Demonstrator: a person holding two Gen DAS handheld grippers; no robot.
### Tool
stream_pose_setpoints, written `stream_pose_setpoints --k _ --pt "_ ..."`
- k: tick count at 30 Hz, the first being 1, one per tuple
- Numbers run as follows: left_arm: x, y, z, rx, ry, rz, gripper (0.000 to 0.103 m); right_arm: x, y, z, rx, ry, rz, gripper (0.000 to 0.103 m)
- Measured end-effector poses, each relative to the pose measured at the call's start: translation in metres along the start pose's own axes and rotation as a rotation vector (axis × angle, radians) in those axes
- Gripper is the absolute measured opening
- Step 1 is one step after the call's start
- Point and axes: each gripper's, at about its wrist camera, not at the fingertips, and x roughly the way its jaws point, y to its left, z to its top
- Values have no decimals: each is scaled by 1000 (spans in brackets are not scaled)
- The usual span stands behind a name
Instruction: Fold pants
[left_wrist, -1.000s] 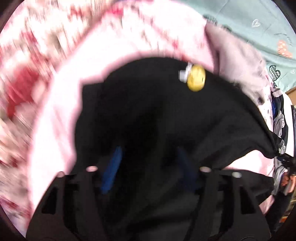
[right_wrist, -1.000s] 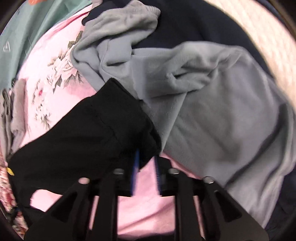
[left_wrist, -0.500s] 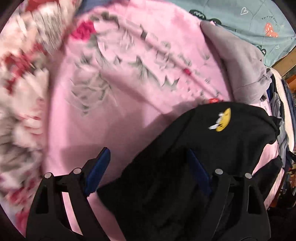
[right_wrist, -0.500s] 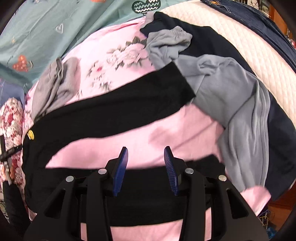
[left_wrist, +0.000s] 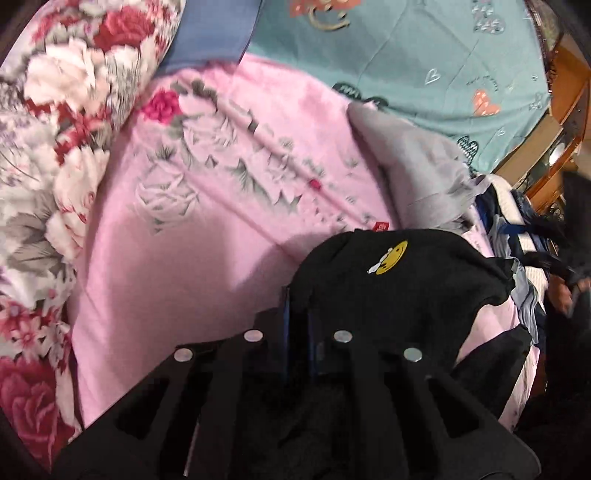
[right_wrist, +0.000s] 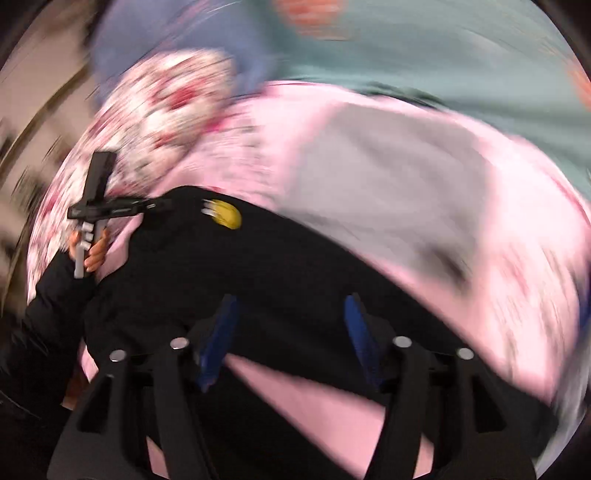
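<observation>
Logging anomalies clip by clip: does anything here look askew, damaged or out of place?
Nothing damaged. The black pants lie bunched, not flat, on the pink sheet, pinched by the left gripper. A grey garment lies loose right behind them. The right wrist view is motion-blurred.

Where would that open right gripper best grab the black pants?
Probably the near hem of the black pants, which lies as a band just ahead of the right gripper. Its jaws are spread, so coming straight forward and low over the pink sheet should catch it. The left gripper already pinches the end with the yellow patch.
</observation>
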Motion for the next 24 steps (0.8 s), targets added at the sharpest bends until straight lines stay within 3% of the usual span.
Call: stream_pose_setpoints --k 4,8,10,11,12,13,17,20,24 --pt "-8 -4 -5 6 -16 -3 8 77 45 71 -261 120 71 62" --pt "-11 0 -5 6 -15 -6 8 131 56 94 -373 209 31 62" --pt "-9 1 -5 9 -11 2 8 151 54 91 -392 267 19 60" --pt "-6 1 -4 11 -5 16 8 158 54 89 -394 289 7 48" --pt "-2 1 0 11 4 48 8 165 53 84 -404 310 -11 5" --pt "3 2 5 8 13 76 8 169 54 81 -409 324 -15 2" --pt "34 13 17 -18 79 138 8 173 50 88 -378 239 -93 2" --pt "51 19 20 -43 125 164 8 191 42 95 -314 259 -127 2" --pt "10 3 19 -41 51 145 8 186 52 91 -321 254 -166 2"
